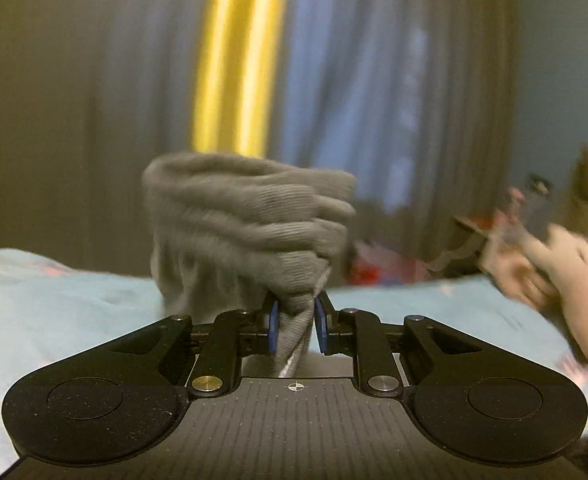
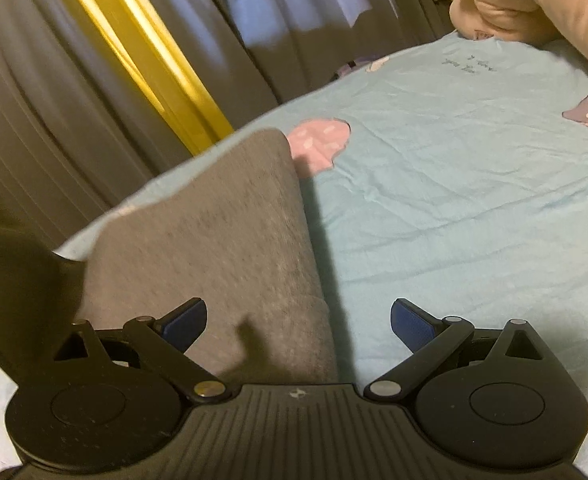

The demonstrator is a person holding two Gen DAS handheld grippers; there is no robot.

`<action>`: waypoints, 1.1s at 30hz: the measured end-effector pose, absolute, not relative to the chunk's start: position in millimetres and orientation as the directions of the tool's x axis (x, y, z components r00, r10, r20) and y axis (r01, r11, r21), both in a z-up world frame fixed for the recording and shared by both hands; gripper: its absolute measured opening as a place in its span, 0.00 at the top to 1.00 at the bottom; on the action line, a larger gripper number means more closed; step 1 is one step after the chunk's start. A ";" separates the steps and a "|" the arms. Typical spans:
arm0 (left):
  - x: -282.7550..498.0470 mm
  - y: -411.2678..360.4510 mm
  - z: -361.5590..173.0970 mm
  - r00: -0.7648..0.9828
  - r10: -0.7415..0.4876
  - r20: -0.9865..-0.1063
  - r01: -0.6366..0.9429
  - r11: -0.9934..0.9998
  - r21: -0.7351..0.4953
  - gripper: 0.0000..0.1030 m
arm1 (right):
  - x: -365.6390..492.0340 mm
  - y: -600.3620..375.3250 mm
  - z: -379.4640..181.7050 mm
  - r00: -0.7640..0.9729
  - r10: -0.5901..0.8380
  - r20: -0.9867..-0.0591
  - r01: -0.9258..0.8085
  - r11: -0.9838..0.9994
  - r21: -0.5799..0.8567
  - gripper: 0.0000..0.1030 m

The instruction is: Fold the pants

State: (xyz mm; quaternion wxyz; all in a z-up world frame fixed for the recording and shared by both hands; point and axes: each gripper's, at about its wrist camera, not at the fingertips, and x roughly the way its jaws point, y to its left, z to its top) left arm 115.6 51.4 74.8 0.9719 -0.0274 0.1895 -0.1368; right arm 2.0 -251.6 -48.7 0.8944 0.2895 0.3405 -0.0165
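One thin pinch of cloth is all that carries the grey pants point(image 1: 250, 236), so the chief risk is a slip: the left gripper point(image 1: 297, 322) has its jaws clamped on a narrow gathered twist of the fabric, and the bunched folds piling up above the pads could drag it free if the lift is jerky. The blur in the left wrist view suggests a fast swing, which would add to that pull. A second risk is a skewed fold, since only one end is held. The right gripper point(image 2: 298, 322) has its jaws wide apart and grips nothing; the flat part of the pants point(image 2: 214, 240) lies on the bed point(image 2: 453, 184) near its left edge, running under and ahead of the left pad, while the right pad stands over bare blue sheet. A hand point(image 1: 565, 276) shows at the right of the left wrist view, too blurred to read.
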 end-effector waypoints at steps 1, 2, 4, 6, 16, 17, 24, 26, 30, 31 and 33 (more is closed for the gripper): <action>116.4 30.8 63.9 0.875 -0.289 -0.388 0.275 0.957 -0.093 0.76 | 0.0 -253.0 -47.1 0.774 0.173 -0.609 0.224 0.825 0.520 0.04; 116.2 14.2 52.6 0.863 -0.294 -0.411 0.285 0.955 -0.086 0.66 | -1.7 -254.6 -46.1 0.778 0.177 -0.602 0.223 0.819 0.529 0.04; 113.7 -14.2 27.8 0.841 -0.290 -0.456 0.286 0.955 -0.080 0.24 | -5.2 -258.1 -44.6 0.783 0.179 -0.596 0.229 0.807 0.544 0.04; 105.9 -34.5 10.5 0.822 -0.264 -0.505 0.288 0.957 -0.030 0.12 | -8.1 -261.7 -43.3 0.787 0.185 -0.589 0.232 0.796 0.559 0.04; 79.0 52.2 -17.5 0.847 0.069 -0.526 0.004 0.991 0.136 0.06 | -0.7 -253.1 -31.4 0.796 0.330 -0.507 0.126 0.729 0.672 0.04; 81.4 66.4 -22.3 0.831 0.080 -0.551 -0.022 0.994 0.111 0.06 | 4.3 -246.5 -26.6 0.796 0.355 -0.491 0.093 0.729 0.678 0.04; 102.0 140.5 -45.1 0.734 -0.022 -0.679 -0.188 0.954 -0.235 0.06 | 61.0 -214.9 -31.5 0.734 0.446 -0.513 0.097 0.678 0.729 0.05; 109.1 144.6 -59.7 0.699 -0.075 -0.711 -0.203 0.932 -0.299 0.07 | 77.9 -211.9 -39.5 0.718 0.458 -0.523 0.137 0.645 0.752 0.05; 114.2 157.0 -74.5 0.674 -0.154 -0.723 -0.222 0.891 -0.397 0.07 | 105.1 -209.1 -50.9 0.703 0.497 -0.509 0.163 0.583 0.796 0.05; 115.2 158.7 -78.7 0.672 -0.161 -0.723 -0.225 0.885 -0.407 0.07 | 113.8 -206.1 -54.6 0.687 0.511 -0.516 0.177 0.571 0.801 0.05; 112.5 160.4 -76.4 0.673 -0.176 -0.718 -0.212 0.885 -0.415 0.07 | 124.4 -199.8 -57.1 0.677 0.526 -0.516 0.175 0.566 0.806 0.04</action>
